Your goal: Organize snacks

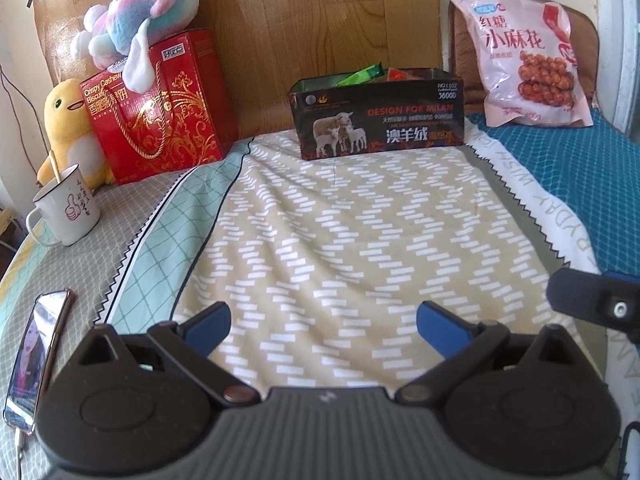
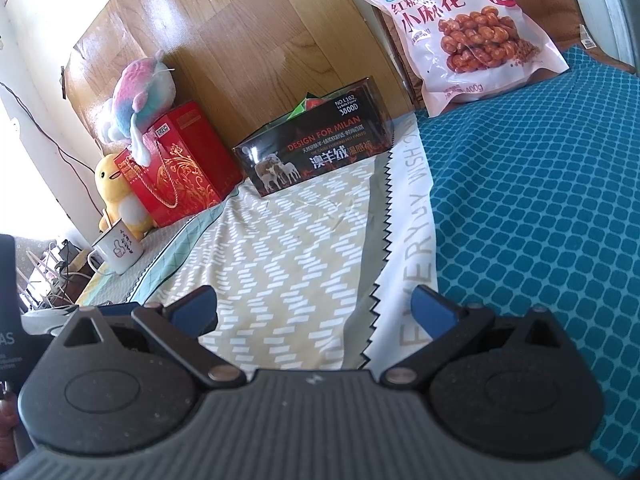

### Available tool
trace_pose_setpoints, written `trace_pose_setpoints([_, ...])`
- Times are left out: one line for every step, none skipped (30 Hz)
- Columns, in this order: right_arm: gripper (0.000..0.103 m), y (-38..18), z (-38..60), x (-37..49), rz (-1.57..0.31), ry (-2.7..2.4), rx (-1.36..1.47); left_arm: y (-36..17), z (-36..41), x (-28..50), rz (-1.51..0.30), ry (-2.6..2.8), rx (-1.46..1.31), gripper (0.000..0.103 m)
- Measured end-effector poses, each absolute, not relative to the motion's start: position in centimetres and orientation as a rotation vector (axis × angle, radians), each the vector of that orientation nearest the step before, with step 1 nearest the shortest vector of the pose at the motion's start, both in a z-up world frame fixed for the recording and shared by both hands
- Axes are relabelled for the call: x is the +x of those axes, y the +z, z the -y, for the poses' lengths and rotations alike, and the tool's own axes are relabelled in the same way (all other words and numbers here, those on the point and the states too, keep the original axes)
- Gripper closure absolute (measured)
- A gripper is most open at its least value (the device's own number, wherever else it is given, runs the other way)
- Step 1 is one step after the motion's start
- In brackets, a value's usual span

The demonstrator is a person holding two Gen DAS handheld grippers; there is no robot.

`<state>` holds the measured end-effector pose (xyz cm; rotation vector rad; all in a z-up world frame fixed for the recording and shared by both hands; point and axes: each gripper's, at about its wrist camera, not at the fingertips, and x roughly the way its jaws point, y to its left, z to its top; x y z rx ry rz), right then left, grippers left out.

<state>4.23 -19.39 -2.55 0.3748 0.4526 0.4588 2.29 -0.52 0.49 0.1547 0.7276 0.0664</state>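
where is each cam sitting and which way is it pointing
Left wrist: sits on the left claw, low over the bedspread, facing the headboard square on; its open fingers show, plus part of the right claw at the right edge.
Right wrist: sits on the right claw, further right, angled left toward the headboard; its open fingers show.
Shared: black box, pink snack bag, red gift box, white mug.

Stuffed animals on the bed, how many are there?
2. A yellow duck sits at the far left beside the red gift box, and a rainbow plush lies on top of that box. Others may be hidden behind it.
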Motion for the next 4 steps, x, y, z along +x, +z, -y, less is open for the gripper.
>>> trace_pose_setpoints([0.0, -2.55, 19.39, 4.24, -0.453, 0.459, 0.375, 0.5, 0.51, 2.34, -0.728, 0.069, 0.154, 0.0])
trace_pose_setpoints([0.0, -2.55, 19.39, 4.25, -0.453, 0.459, 0.375, 0.45, 0.46, 2.44, -0.731, 0.073, 0.152, 0.0])
trace_pose_setpoints([0.0, -2.67, 19.4, 4.29, -0.454, 0.458, 0.374, 0.37, 0.41, 2.56, -0.737, 0.073, 0.149, 0.0])
trace_pose_setpoints([0.0, -2.75, 19.41, 4.3, -0.454, 0.457, 0.373, 0.29, 0.35, 2.65, -0.746, 0.067, 0.144, 0.0])
